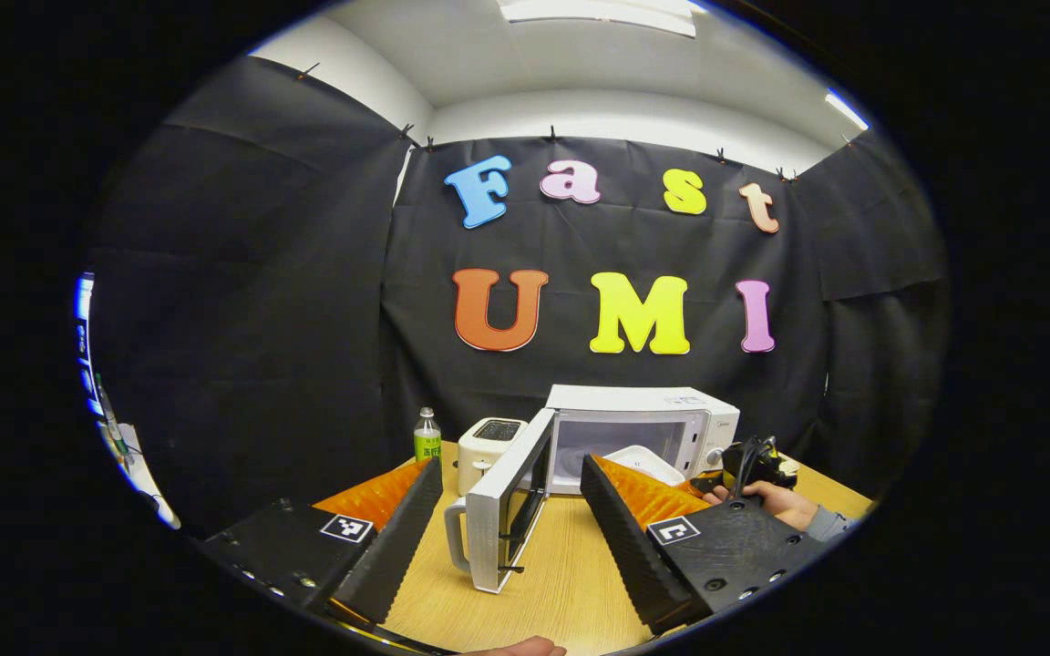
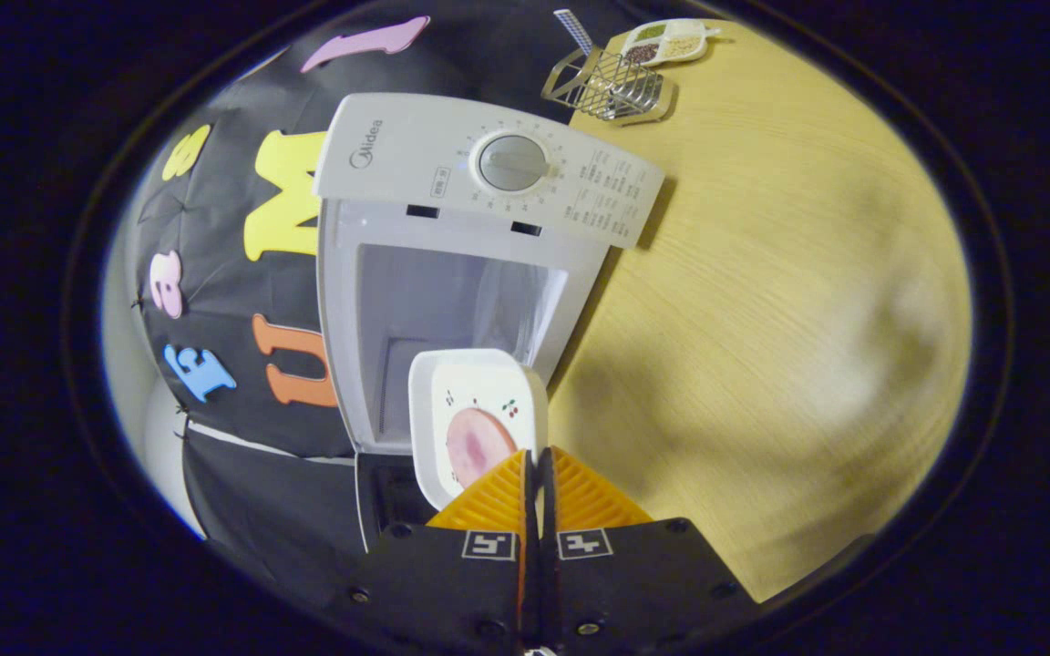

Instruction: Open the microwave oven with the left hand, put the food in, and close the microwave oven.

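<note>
Claws first: we are holding our left claw (image 1: 511, 497) spread wide and gripping nothing, with the open microwave door (image 1: 509, 506) standing between its two fingers. We are pinching the near rim of the white plate (image 2: 475, 421) with our right claw (image 2: 536, 478), fingers pressed close together. Pink food (image 2: 478, 446) is lying on that plate. We are holding the plate right at the mouth of the microwave (image 2: 452, 264). On the wooden table (image 2: 762, 319), a wire rack (image 2: 607, 87) and a snack tray (image 2: 671, 41) are sitting far off. Left of the microwave, a toaster (image 1: 488, 446) and a green bottle (image 1: 427, 435) are standing.
</note>
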Motion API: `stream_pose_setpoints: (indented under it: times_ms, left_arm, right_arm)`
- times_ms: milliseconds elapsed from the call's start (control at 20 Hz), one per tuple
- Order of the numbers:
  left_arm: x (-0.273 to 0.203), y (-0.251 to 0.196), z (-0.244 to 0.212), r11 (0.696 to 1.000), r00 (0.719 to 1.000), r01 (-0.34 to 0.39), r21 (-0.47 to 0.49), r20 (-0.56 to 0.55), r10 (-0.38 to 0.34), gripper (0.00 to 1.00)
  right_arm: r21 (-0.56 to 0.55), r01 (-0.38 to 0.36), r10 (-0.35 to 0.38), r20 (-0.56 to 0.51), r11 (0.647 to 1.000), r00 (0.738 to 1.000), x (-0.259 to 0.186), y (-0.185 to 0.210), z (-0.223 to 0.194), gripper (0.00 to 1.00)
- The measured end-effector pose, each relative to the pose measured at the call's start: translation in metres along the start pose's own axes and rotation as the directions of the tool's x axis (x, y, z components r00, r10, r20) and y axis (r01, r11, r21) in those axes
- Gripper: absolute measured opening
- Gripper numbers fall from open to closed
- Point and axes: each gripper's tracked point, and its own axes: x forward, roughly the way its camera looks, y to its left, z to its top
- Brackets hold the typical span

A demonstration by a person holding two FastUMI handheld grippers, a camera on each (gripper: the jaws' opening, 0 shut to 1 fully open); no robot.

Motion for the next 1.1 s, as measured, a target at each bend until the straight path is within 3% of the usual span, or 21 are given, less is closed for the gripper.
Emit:
stream_pose_setpoints:
  times_ms: [150, 300, 550, 800, 1100]
  left_arm:
    - [-0.003, -0.004, 0.005, 0.999, 0.999, 0.031, -0.005, 0.038, -0.031, 0.93]
    - [-0.002, 0.001, 0.009, 0.999, 0.997, 0.032, -0.005, 0.068, -0.032, 0.93]
    - [0.002, 0.005, 0.002, 0.999, 0.997, 0.039, 0.000, 0.061, -0.039, 0.93]
    - [0.002, 0.007, 0.002, 0.999, 0.998, 0.037, 0.029, 0.059, -0.039, 0.93]
    - [0.008, 0.001, 0.000, 0.998, 0.996, 0.037, 0.053, 0.076, -0.041, 0.93]
  right_arm:
    - [0.121, 0.003, -0.013, 0.084, 0.993, 0.996, 0.032, 0.003, 0.008, 0.00]
    - [0.183, 0.013, -0.050, 0.198, 0.983, 0.979, 0.057, 0.009, 0.017, 0.04]
    - [0.133, -0.023, -0.010, 0.238, 0.991, 0.971, 0.091, 0.039, 0.020, 0.06]
    - [0.082, -0.007, -0.023, 0.361, 0.997, 0.932, 0.116, 0.042, 0.050, 0.08]
    - [0.091, 0.014, -0.044, 0.344, 0.996, 0.938, 0.137, 0.030, 0.051, 0.08]
